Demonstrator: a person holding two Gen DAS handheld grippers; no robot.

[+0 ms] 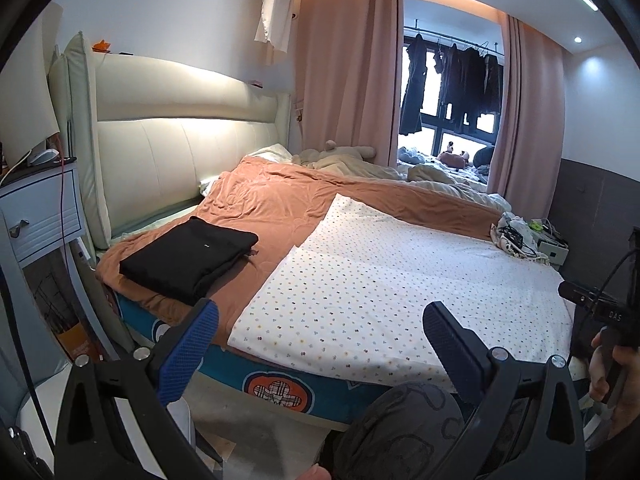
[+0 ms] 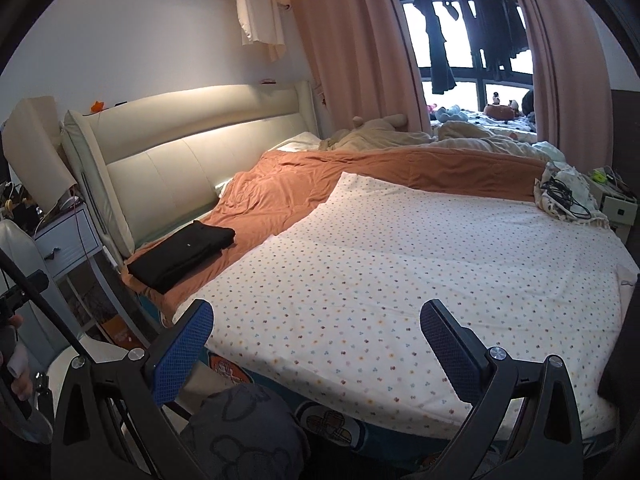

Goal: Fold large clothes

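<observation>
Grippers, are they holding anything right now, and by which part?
Nothing is held: the left gripper and right gripper both have open, empty jaws.

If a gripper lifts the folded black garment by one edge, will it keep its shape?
Probably not. The folded black garment lies in soft stacked layers, so it would likely droop and unfold. It looks like thin fabric, so probably light.

The folded black garment [image 1: 190,258] on the orange-brown quilt shows a tiny white mark too small to read. A dark grey cartoon-printed cloth [image 2: 244,432] runs off the bottom edge in both views, its shape unclear. Dark clothes hanging at the window [image 1: 452,80] are backlit silhouettes. A hand [image 1: 612,380] is cut off at the left wrist view's right edge.
</observation>
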